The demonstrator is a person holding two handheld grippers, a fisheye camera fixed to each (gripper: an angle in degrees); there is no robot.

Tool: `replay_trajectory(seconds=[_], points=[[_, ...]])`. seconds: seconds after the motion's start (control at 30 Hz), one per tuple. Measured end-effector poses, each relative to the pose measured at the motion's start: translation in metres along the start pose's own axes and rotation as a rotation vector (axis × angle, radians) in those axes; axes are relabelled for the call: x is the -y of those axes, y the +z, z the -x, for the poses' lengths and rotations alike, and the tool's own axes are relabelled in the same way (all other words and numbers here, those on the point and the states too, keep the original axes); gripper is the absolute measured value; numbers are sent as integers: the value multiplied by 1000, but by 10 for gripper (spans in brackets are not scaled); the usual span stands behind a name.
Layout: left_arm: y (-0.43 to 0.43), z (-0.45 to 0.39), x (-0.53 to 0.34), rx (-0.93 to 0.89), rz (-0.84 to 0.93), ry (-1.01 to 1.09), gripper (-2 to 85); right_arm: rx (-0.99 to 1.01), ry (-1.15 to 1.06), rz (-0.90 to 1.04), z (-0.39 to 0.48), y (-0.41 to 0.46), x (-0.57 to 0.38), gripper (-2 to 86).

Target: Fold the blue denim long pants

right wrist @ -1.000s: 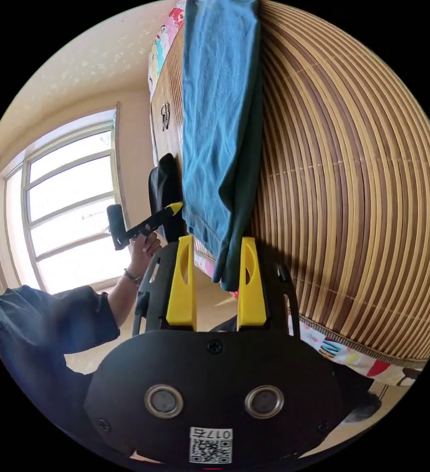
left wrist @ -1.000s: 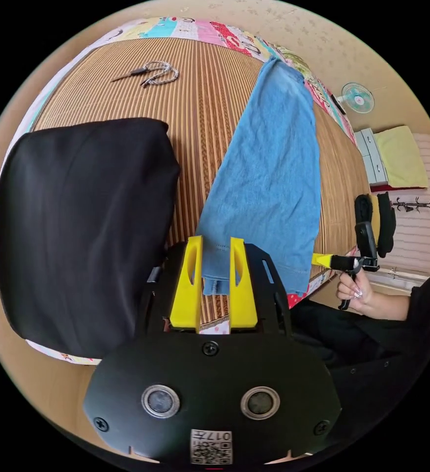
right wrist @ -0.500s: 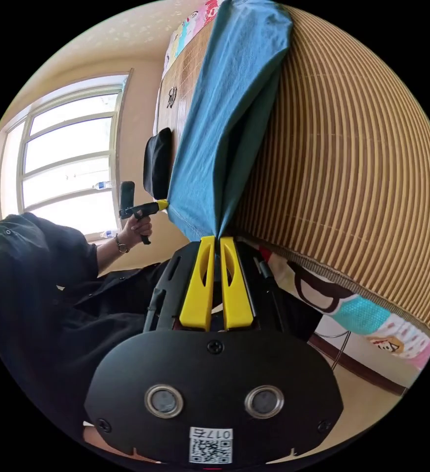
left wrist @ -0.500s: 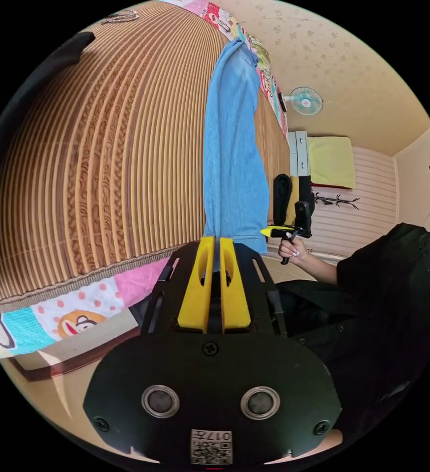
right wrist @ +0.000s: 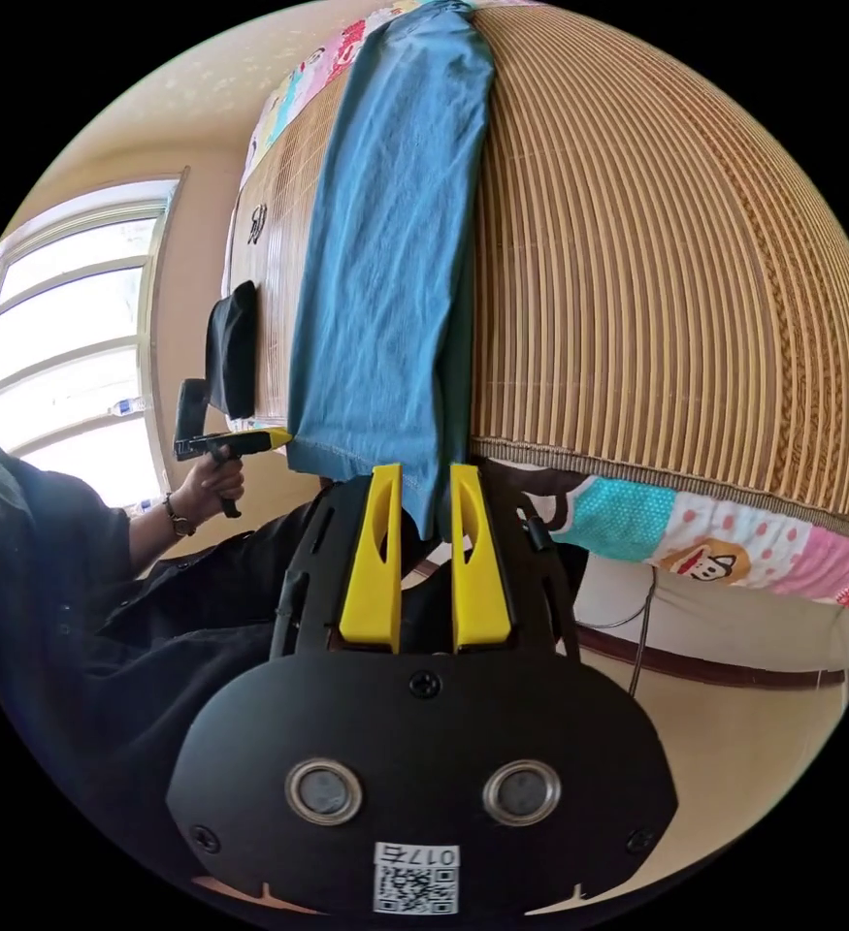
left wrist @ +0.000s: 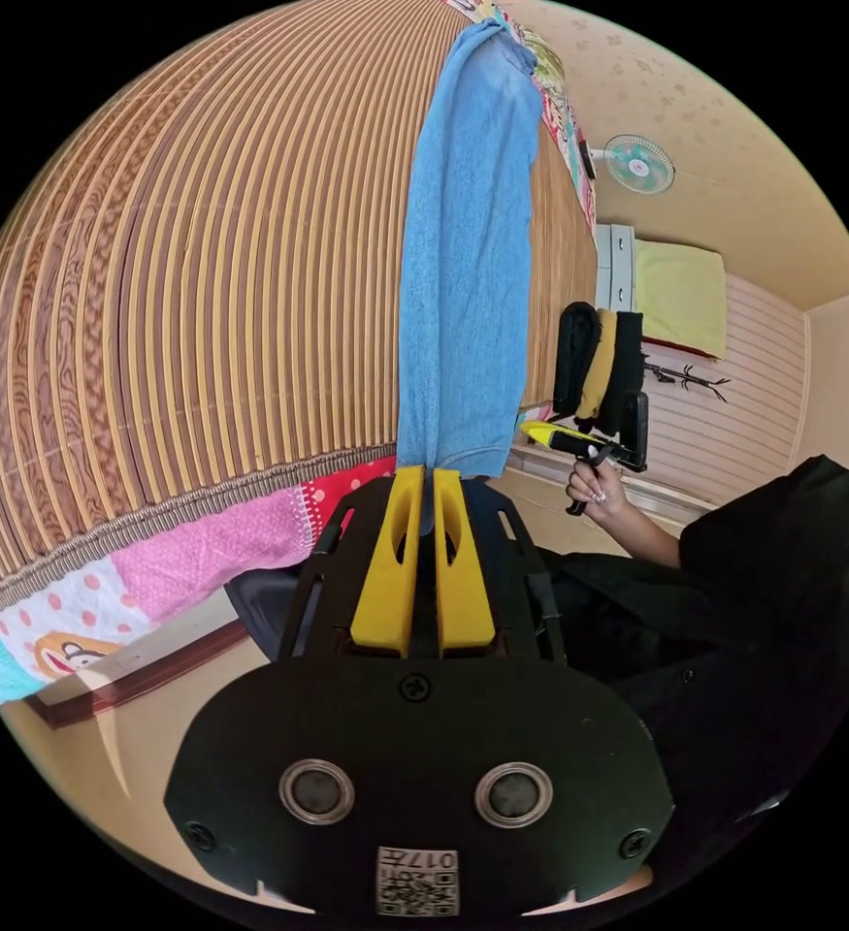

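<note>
1. The right hand-held gripper [right wrist: 426, 485], pinched shut on the blue denim pants [right wrist: 385, 242] half a second ago, now has its jaws spread around the hem; the left hand-held gripper [left wrist: 421, 482] stays pinched on its corner.
2. The pants lie stretched along the bed [right wrist: 657, 291], ready for re-gripping.
3. No containers visible.

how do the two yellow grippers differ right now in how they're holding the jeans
The left yellow-jawed gripper has its jaws pressed together on a hem corner of the blue denim pants. The right yellow-jawed gripper has its jaws apart, with cloth hanging loosely between them. Both sit at the hem end, past the edge of the striped bamboo mat.
</note>
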State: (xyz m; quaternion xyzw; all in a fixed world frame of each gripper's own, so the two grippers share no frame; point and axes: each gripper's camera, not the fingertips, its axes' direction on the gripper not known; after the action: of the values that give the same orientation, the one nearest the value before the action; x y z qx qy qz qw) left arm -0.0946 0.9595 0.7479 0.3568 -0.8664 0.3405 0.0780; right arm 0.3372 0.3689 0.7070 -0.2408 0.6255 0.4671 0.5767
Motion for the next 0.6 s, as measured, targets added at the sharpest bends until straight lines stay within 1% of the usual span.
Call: replay_trajectory(seconds=[0.1, 0.27, 0.3, 0.37, 0.43, 0.5, 0.53, 0.6], points=[[1, 1, 6, 15, 20, 14, 1, 72, 25, 23, -3, 14, -5, 76], [2, 5, 12, 18, 38, 17, 2, 31, 49, 35, -3, 18, -9, 47], [2, 6, 12, 2, 39, 23, 1, 37, 34, 36, 0, 15, -12, 37], [-2, 5, 8, -92, 15, 67, 1, 49, 4, 31, 4, 7, -19, 29], [-11, 9, -3, -222, -36, 71, 0, 66, -4, 17, 5, -5, -27, 24], [-11, 13, -12, -243, -59, 54, -1, 111, -2, 7, 3, -17, -34, 20], [-6, 15, -15, -219, -49, 44, -1, 119, 2, 11, 2, -18, -35, 20], [7, 23, -13, -180, -12, 23, -1, 81, -2, 55, 3, -13, -36, 20]])
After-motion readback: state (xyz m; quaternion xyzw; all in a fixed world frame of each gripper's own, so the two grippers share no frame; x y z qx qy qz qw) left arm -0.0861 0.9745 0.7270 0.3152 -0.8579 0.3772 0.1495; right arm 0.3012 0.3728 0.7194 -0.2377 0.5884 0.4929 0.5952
